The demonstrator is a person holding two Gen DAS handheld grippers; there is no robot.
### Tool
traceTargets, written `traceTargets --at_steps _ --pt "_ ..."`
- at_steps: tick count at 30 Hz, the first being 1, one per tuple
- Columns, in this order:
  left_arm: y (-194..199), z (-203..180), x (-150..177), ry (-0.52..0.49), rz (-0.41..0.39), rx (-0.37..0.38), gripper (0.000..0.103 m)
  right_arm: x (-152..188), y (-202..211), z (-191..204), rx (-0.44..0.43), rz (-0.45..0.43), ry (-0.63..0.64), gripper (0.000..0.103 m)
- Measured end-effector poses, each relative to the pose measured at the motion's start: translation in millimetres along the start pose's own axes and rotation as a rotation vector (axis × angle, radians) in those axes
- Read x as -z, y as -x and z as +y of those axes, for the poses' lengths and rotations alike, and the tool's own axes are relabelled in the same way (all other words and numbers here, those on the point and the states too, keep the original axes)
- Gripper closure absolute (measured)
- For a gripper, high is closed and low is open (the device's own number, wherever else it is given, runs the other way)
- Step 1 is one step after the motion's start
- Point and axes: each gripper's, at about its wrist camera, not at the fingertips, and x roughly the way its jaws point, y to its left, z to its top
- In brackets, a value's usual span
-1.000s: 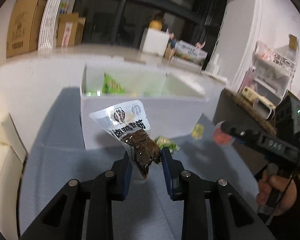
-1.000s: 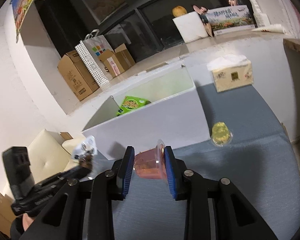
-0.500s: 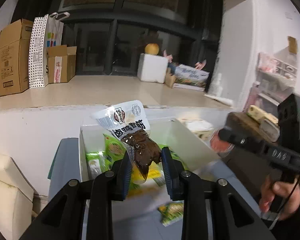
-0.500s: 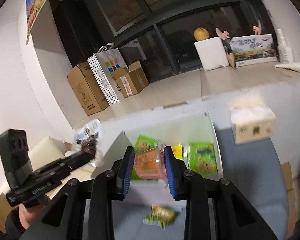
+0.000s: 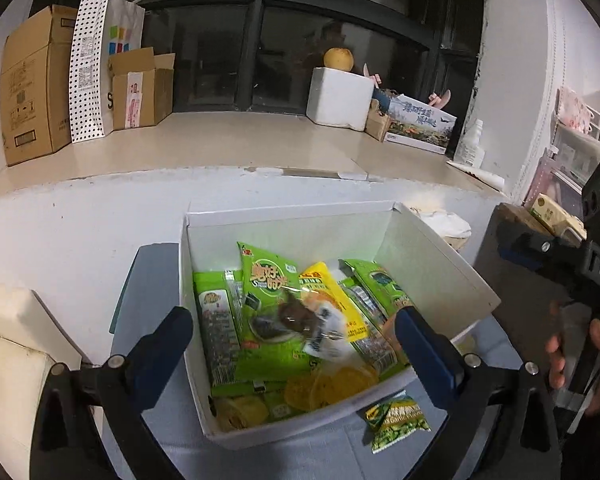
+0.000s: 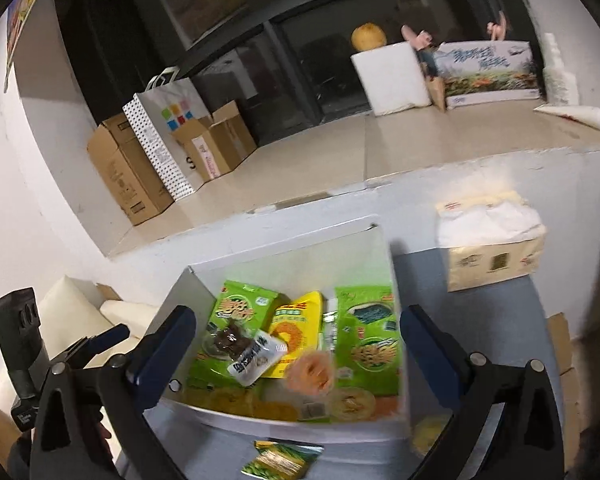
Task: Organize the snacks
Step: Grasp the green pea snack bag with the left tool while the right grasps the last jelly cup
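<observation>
Both fisheye views are being lit dimly by indoor light from above, while the window (image 5: 300,40) behind is showing black. Straight lines are being bent strongly toward dark, rounded corners. The snacks in the white box (image 5: 436,264) are being smeared by motion blur, more heavily in the right wrist view (image 6: 392,264). A ceiling lamp is being reflected in the glass there.

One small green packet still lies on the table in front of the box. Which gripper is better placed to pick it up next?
Probably the right gripper: the green packet lies almost centred below its open jaws. For the left gripper, also open, the packet sits off to its right side, outside the white box.
</observation>
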Motion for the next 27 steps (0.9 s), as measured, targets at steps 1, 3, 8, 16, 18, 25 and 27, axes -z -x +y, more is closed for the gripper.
traceTargets --at_steps 1,3,8,16,18,25,27 --pt "2.5 -1.5 1.5 -0.007 -0.002 -0.003 0.000 0.8 7.5 -1.8 0.000 -0.011 0.004 0.000" --pt "9.3 -6.4 6.8 -0.010 0.002 0.014 0.000 4.4 19.3 -2.8 0.000 -0.010 0.020 0.000" --pt "39.4 -23.4 47.0 0.004 0.005 0.068 0.000 31.7 58.4 -5.3 -0.004 -0.038 0.057 0.000" --pt "56.1 -51.8 120.4 0.012 0.059 0.108 0.000 114.9 44.0 -44.6 0.162 0.140 0.039 0.000" --pt "51.4 -54.9 128.2 0.015 0.090 0.123 0.000 117.7 34.7 -52.6 0.170 0.161 0.033 0.000" --pt "40.2 -58.4 135.8 0.020 0.120 0.110 0.000 96.5 -14.6 -73.9 0.233 0.243 0.101 0.000" --pt "37.2 -57.5 137.0 0.027 0.127 0.109 0.000 95.2 -28.4 -78.9 0.238 0.280 0.143 0.008"
